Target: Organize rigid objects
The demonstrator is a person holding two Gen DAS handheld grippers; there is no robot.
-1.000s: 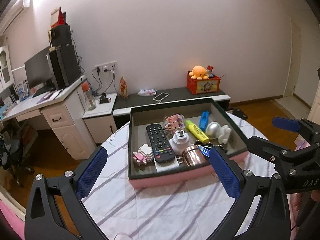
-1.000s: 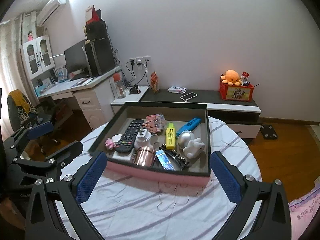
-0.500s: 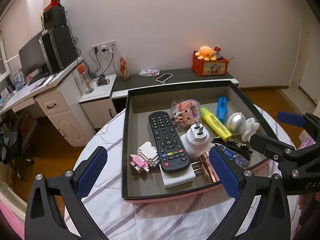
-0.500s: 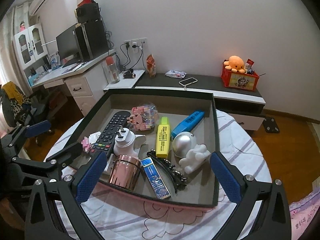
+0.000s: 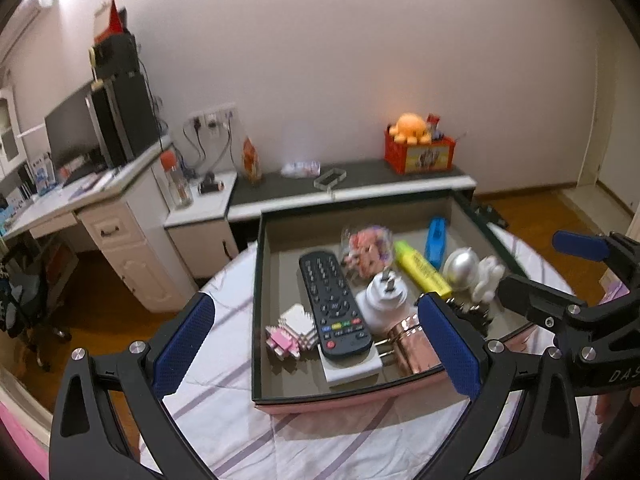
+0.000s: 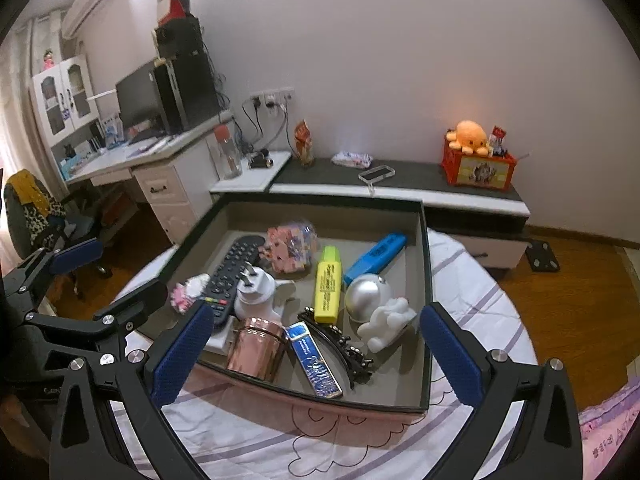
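Here, one tray point(image 6: 426, 280) on the round counter point(image 6: 476, 292) (striped cloth) holds one remote point(image 5: 333, 304), two highlighters, one yellow point(image 6: 328, 285), one blue point(image 6: 375, 259), one copper cup point(image 6: 256, 349) and one plug point(image 5: 385, 300). Left tongs point(image 5: 316, 350) and right tongs point(image 6: 312, 354) hang released, empty. Behind: a desk point(image 6: 132, 160) and low shelf point(image 6: 420, 184).
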